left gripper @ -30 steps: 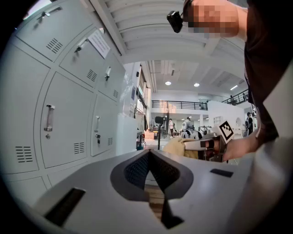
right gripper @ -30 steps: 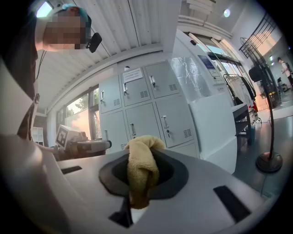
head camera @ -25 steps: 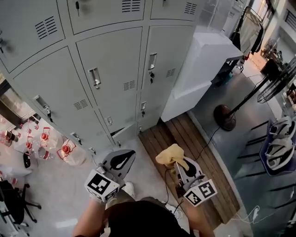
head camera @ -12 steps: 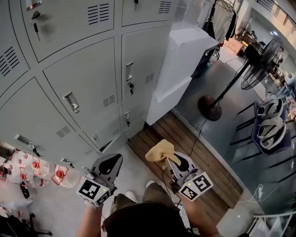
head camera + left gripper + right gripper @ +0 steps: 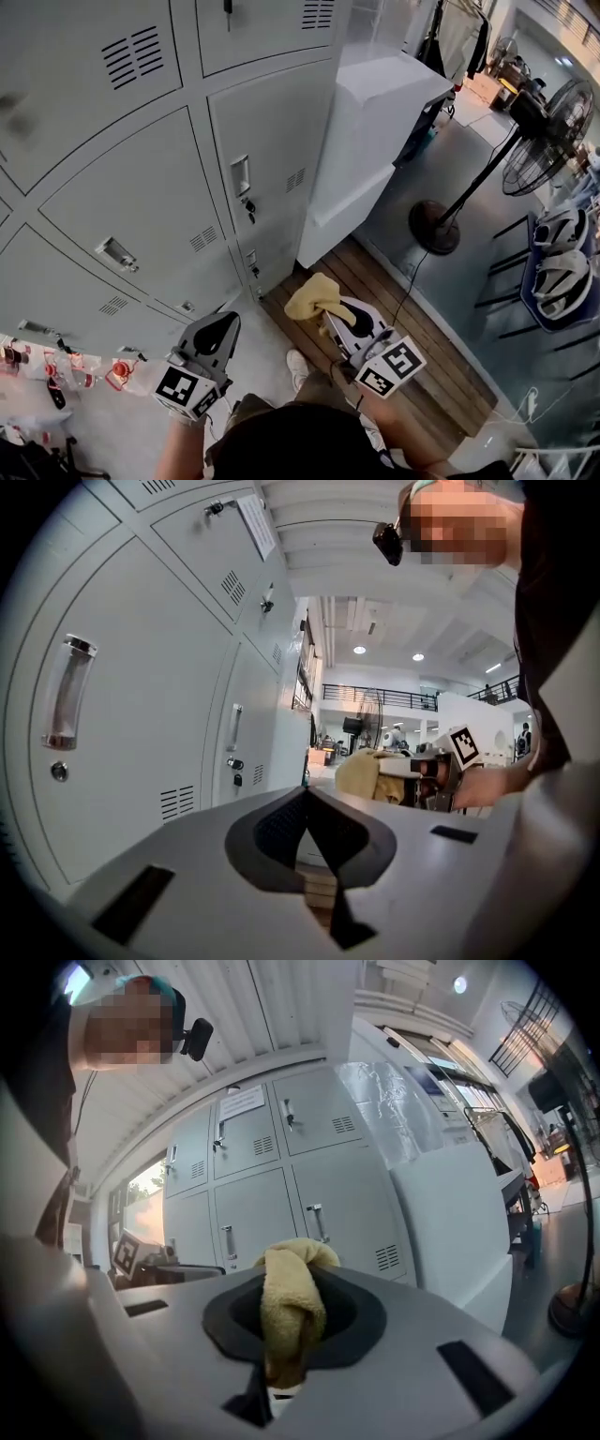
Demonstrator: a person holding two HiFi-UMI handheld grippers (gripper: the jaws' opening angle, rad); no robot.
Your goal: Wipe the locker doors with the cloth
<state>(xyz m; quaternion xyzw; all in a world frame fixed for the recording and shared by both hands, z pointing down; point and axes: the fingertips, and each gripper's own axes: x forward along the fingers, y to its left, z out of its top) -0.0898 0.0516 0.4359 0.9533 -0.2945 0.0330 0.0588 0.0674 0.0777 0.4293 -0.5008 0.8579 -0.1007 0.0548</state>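
Grey locker doors (image 5: pixel 159 197) with handles and vents fill the upper left of the head view. My right gripper (image 5: pixel 339 319) is shut on a bunched yellow cloth (image 5: pixel 314 298), held low over the wooden floor strip, short of the lockers. In the right gripper view the cloth (image 5: pixel 289 1312) hangs out of the shut jaws, with the locker doors (image 5: pixel 272 1204) beyond. My left gripper (image 5: pixel 217 330) is shut and holds nothing, below the bottom row of lockers. The left gripper view has the locker doors (image 5: pixel 122 724) close on its left and the cloth (image 5: pixel 367 773) farther off.
A white cabinet (image 5: pixel 375 122) stands right of the lockers. A standing fan (image 5: pixel 548 127) with its round base (image 5: pixel 433 228) is on the grey floor at right. Bags with red-capped bottles (image 5: pixel 56 370) lie at lower left. Helmets (image 5: pixel 562 272) rest at the far right.
The head view has swung, so the lockers sit larger and further left. Both grippers kept their hold and stayed low; the right one with the cloth sits slightly nearer the bottom lockers.
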